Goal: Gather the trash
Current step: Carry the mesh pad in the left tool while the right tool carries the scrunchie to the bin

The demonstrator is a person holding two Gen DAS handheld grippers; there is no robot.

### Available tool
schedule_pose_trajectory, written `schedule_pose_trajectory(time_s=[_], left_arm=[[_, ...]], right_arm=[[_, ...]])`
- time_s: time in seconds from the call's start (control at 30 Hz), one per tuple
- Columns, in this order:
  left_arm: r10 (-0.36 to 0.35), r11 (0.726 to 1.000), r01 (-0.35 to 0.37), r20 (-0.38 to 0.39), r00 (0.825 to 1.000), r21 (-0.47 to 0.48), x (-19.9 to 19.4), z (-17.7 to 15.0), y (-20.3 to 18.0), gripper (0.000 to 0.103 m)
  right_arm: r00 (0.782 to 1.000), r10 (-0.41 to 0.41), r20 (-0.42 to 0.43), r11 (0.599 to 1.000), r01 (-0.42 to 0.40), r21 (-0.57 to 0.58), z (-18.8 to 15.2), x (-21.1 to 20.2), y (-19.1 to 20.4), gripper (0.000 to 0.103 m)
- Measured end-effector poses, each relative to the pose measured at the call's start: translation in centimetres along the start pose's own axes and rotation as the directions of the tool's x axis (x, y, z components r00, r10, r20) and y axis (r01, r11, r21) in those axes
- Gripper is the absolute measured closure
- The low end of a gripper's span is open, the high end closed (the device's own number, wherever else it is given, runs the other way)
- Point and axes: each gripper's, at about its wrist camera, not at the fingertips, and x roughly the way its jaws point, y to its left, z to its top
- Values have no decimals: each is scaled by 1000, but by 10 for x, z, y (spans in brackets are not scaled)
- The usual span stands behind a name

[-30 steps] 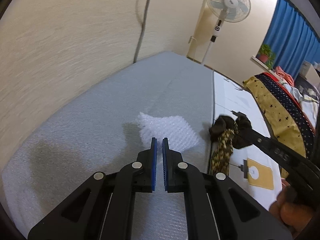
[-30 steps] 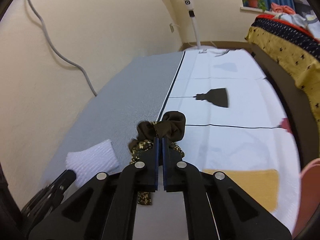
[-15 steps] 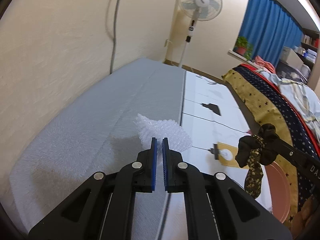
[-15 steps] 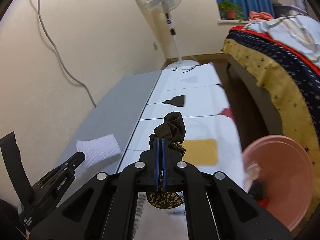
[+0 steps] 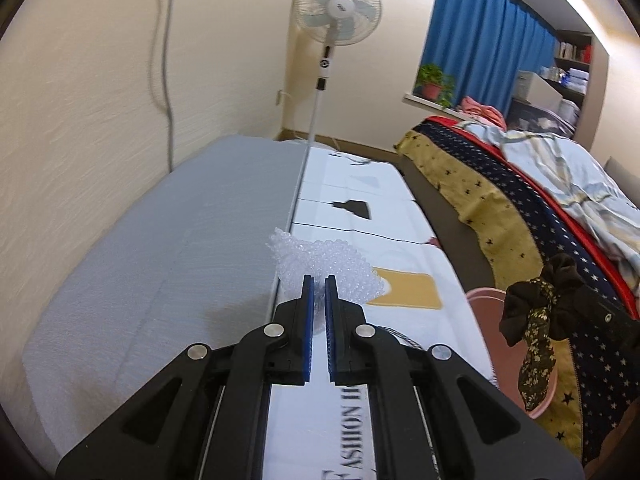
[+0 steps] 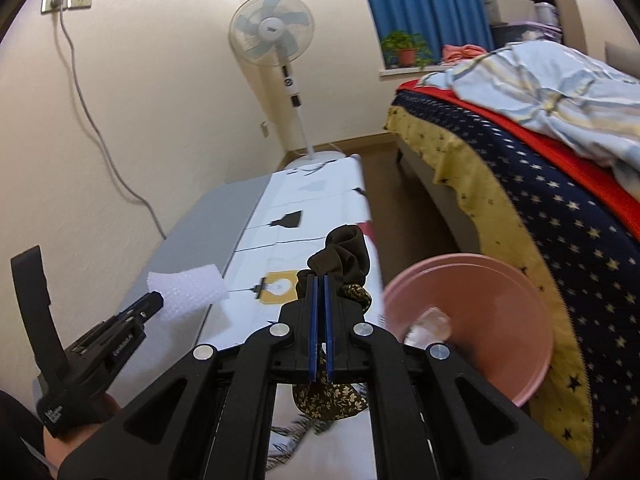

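My left gripper [image 5: 316, 279] is shut on a crumpled piece of clear bubble wrap [image 5: 325, 266] and holds it in the air above the seam of the grey and white mat; it also shows in the right wrist view [image 6: 188, 295]. My right gripper [image 6: 319, 279] is shut on a dark brown and floral scrunchie [image 6: 341, 257], which hangs near the rim of a pink basin [image 6: 472, 320]. The scrunchie [image 5: 534, 320] and the basin [image 5: 486, 304] also show at the right of the left wrist view. A clear scrap [image 6: 428, 330] lies in the basin.
A grey mat [image 5: 192, 248] and a white printed sheet [image 5: 360, 208] cover the floor along the wall. A bed [image 6: 540, 168] with star-patterned cover stands on the right. A standing fan [image 6: 276, 40] is at the back. A cable [image 6: 100, 128] hangs down the wall.
Both grippers have risen and swung right with their loads. The bubble wrap has left the grey mat. The scrunchie now hangs by the pink basin.
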Motion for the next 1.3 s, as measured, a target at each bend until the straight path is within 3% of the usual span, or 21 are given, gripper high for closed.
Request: schedule_pose_trajectory(time_s=[0.37,1.3], left_arm=[[-39,999,39,6,999,24,-8,-2,-18,98],[-136,987,135,11,991,90,6,-2,-54,98]], right_arm=[[995,-72,67,996,69,56,4,-23,-34,100],[977,-193,91,979,186,80,12,-21,-59,100]])
